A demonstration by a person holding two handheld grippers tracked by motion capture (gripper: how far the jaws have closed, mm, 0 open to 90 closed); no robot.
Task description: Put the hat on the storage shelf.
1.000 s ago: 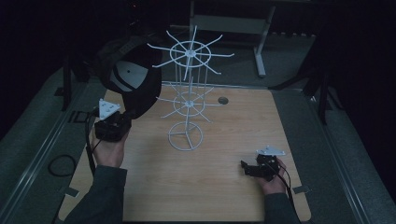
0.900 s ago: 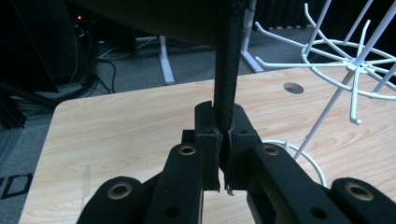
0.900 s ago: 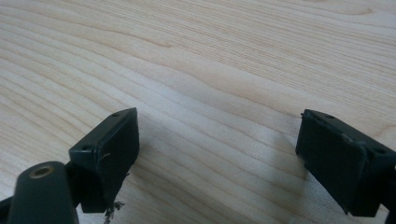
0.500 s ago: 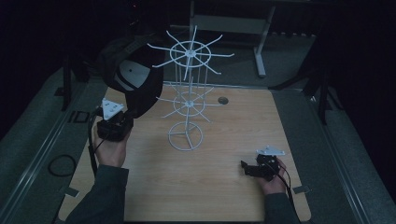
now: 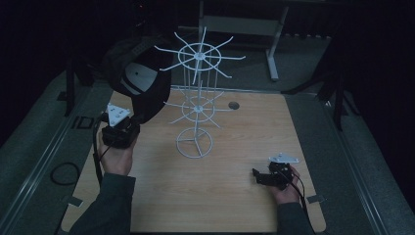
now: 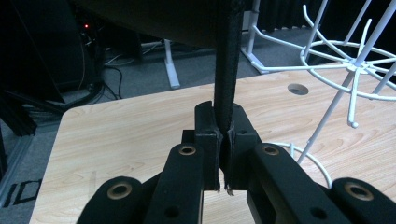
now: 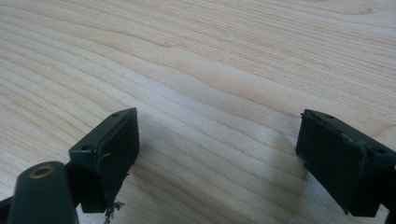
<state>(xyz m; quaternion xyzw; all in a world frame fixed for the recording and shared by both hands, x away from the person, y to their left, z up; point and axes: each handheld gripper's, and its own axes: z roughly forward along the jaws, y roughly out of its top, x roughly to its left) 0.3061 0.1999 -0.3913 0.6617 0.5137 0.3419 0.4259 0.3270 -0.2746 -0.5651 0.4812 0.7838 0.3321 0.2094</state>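
high view has the left gripper (image 5: pixel 128 119) clamped on the black cap's (image 5: pixel 139 81) brim, just left of the white rack (image 5: pixel 195 105), while the right gripper (image 5: pixel 262 176) rests open, near right.

"ID" on the floor strip (image 5: pixel 84 122)

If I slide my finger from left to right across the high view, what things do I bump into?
Left claw shut on the black cap → white wire rack → round hole in the table → right claw, open, low on the wooden table.
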